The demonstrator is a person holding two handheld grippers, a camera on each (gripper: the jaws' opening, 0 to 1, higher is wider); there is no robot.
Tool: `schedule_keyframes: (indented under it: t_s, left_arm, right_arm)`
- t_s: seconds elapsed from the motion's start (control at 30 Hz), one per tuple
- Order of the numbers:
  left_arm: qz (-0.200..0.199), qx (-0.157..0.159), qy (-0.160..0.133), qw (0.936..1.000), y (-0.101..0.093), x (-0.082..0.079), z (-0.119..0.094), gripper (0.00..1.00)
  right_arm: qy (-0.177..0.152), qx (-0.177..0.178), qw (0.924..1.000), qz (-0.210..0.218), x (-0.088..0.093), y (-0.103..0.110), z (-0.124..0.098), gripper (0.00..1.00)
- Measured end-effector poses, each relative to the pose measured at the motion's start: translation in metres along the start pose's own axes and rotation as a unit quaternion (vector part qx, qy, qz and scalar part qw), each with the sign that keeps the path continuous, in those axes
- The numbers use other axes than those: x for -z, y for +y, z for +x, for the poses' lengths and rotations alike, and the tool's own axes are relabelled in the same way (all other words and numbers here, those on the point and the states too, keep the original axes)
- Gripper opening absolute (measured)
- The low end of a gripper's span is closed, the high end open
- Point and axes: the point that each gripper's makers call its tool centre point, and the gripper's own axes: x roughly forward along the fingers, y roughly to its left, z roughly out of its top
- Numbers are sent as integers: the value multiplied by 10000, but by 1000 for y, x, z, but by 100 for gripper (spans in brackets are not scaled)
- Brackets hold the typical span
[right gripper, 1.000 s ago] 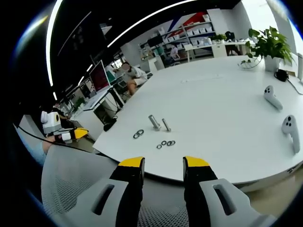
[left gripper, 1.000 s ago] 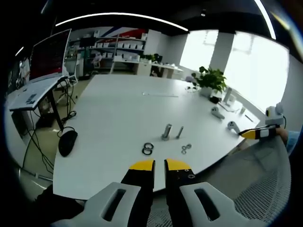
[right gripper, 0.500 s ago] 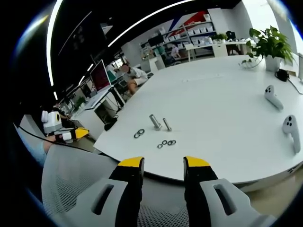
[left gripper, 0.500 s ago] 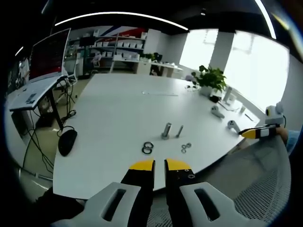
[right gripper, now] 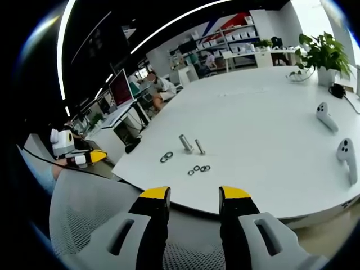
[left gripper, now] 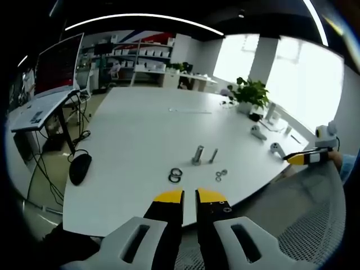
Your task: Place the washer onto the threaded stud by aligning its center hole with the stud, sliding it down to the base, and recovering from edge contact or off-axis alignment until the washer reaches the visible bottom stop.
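A large white table (left gripper: 140,140) stretches across an open office. At its far side stands a potted green plant (left gripper: 250,94) near bright windows, and the same plant (right gripper: 322,53) appears at the upper right of the right gripper view. Two white handheld controllers (right gripper: 336,135) lie well apart from the table's middle, toward its right edge in the right gripper view. A black computer mouse (left gripper: 80,169) sits at the table's left edge, with cables (left gripper: 48,174) trailing down beside it. A side desk holds a monitor (left gripper: 59,63) with a reddish screen. White shelving (left gripper: 140,56) lines the back wall. Grey mesh chair fabric (right gripper: 90,214) fills the near foreground.
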Motion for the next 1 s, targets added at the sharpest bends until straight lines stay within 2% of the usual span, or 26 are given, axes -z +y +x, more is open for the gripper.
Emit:
schedule_keyframes:
  t_s: [0.37, 0.5, 1.0]
  left_arm:
    - [-16, 4, -4, 10000, 1, 0, 0, 5]
    - [-14, 5, 0, 10000, 1, 0, 0, 5]
    - [-21, 0, -14, 10000, 1, -1, 0, 5]
  right_arm:
    - [17, 36, 10000, 15, 0, -1, 0, 37]
    - [72, 168, 9998, -26, 2, -5, 1, 34]
    - [117, 125, 9998, -89, 3, -7, 3, 35]
